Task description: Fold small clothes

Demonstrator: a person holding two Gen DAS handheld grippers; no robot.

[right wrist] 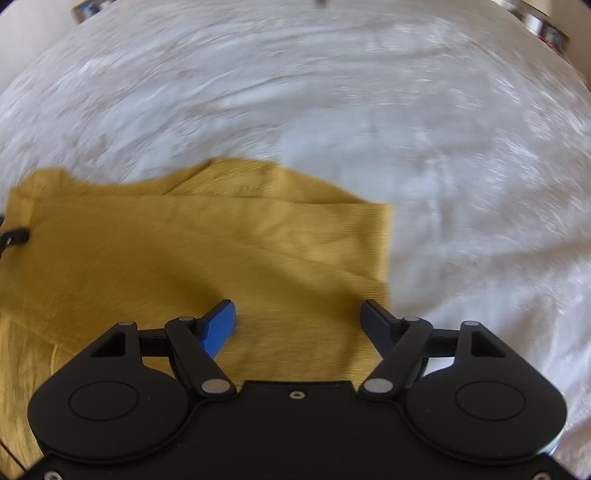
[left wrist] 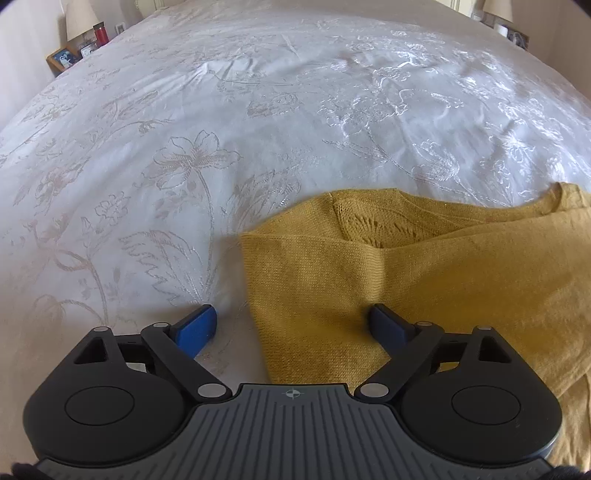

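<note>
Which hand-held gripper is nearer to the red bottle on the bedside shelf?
Left. The left hand-held gripper is over the sweater's edge on that side; the bottle is far. The right hand-held gripper is over the opposite edge.

We saw a folded sweater (left wrist: pixel 424 288) lying on a bedspread (left wrist: pixel 258 129), near its close edge. Our left gripper (left wrist: pixel 291 321) hung over the sweater's left edge, one finger above the bedspread, one above the knit. Our right gripper (right wrist: pixel 299 317) hung over its right part. A bedside table (left wrist: pixel 61 59) stood far back on the left.
</note>
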